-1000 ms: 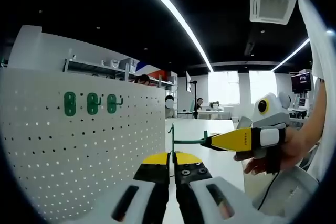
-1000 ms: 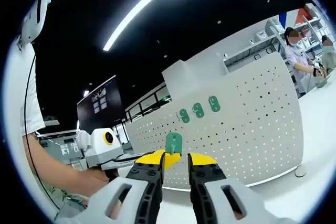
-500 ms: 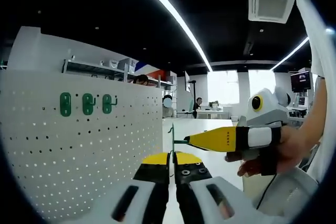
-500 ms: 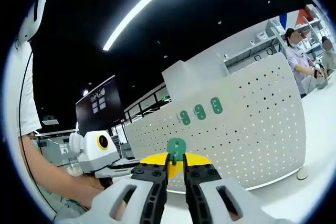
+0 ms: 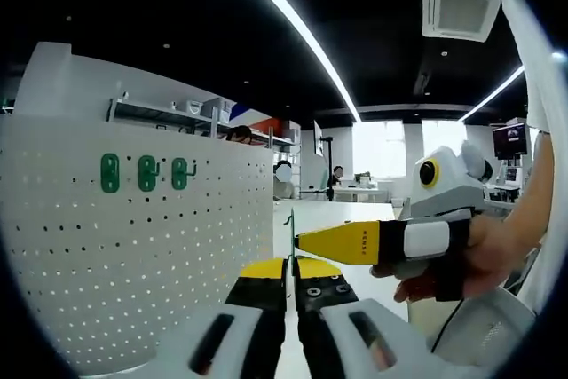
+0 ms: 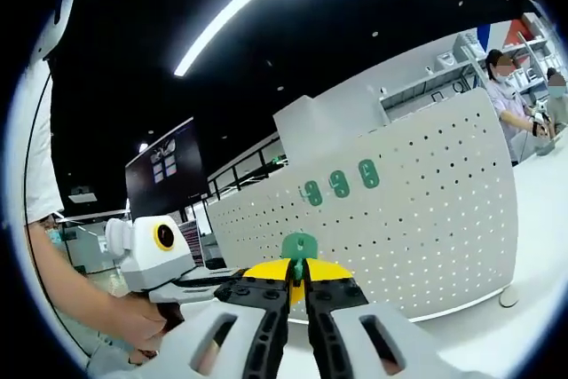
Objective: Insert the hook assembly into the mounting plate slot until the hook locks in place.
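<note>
Left gripper view: white pegboard (image 5: pixel 133 255) under dark ceiling (image 5: pixel 177 15); both grippers (image 5: pixel 291 265) clamp the green hook (image 6: pixel 299 246).

A long ceiling light strip (image 5: pixel 293 24) crosses overhead near a ceiling air vent (image 5: pixel 460 6); a dark wall screen (image 6: pixel 164 175) hangs behind.

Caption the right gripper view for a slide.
Right tool shut on a green hook, facing a white pegboard already carrying three green hooks.
</note>
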Tool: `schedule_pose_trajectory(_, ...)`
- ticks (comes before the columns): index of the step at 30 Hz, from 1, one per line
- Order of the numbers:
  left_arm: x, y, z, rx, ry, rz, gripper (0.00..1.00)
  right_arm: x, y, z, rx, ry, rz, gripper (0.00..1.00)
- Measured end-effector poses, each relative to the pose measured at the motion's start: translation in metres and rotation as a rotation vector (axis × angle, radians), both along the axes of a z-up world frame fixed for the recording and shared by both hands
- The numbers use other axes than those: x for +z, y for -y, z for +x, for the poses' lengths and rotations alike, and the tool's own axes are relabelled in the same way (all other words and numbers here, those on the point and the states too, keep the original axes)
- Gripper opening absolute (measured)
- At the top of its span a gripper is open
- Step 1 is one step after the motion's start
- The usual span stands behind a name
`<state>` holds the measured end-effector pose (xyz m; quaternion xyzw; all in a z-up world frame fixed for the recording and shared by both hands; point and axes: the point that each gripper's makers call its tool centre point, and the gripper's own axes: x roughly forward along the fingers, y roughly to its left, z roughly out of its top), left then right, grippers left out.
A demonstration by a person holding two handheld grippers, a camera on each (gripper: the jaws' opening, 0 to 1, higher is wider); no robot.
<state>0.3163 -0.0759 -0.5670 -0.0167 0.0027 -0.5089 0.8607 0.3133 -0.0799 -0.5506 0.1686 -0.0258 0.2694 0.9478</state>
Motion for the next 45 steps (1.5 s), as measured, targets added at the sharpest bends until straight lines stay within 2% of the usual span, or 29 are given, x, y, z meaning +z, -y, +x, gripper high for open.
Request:
schedule_pose_trajectory(21,-0.003,-0.002,-0.001,0.015,-0.03,-0.017,0.02,-0.002,-0.001,0.0,-0.012,-0.004,-0.007,0.01)
schedule_pose_trajectory(36,-0.003,-0.003,0.001,0.025,0.01,0.005,0.04,-0.001,-0.004,0.001,0.0,-0.008,-0.019,0.0)
schedule_pose_trajectory(38,-0.006,-0.002,0.0,0.017,0.0,0.022,0.07,-0.001,-0.004,0.001,0.002,-0.011,-0.018,0.0)
schedule_pose_trajectory(45,-0.015,0.003,-0.001,0.015,0.006,0.066,0.32,-0.002,-0.005,0.0,0.007,-0.018,-0.013,0.01)
